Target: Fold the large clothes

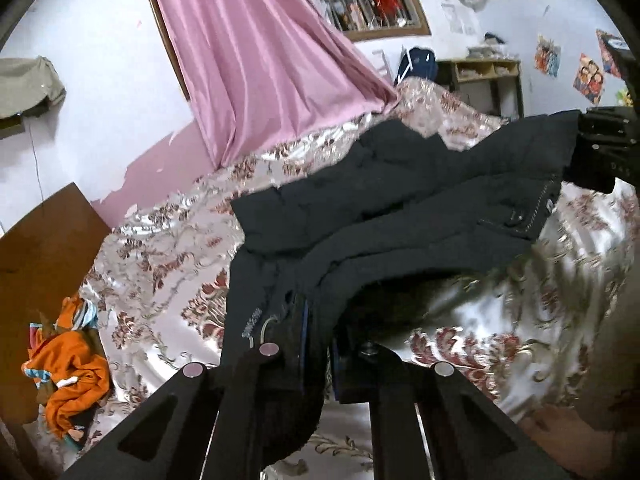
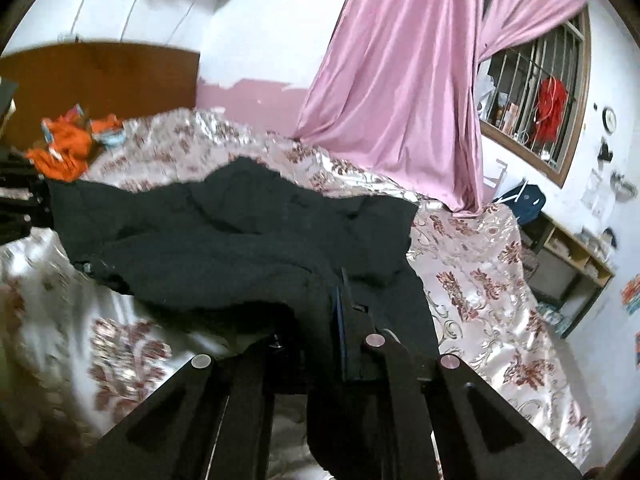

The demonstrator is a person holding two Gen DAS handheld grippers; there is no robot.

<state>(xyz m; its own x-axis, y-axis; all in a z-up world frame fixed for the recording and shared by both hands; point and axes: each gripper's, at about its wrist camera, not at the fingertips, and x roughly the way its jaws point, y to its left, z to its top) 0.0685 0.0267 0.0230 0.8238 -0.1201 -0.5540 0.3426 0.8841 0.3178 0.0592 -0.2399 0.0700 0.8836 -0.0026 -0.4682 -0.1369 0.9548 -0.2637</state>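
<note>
jacket (image 1: 400,200): 1, dark, on floral bedspread (image 1: 160,248), near edge lifted | left gripper (image 1: 316,344): clamped on jacket edge | right gripper (image 2: 340,332): clamped on jacket edge | orange clothes (image 1: 76,376): 1 heap by headboard (image 1: 36,248) | curtain (image 1: 256,52): 1, pink
</note>
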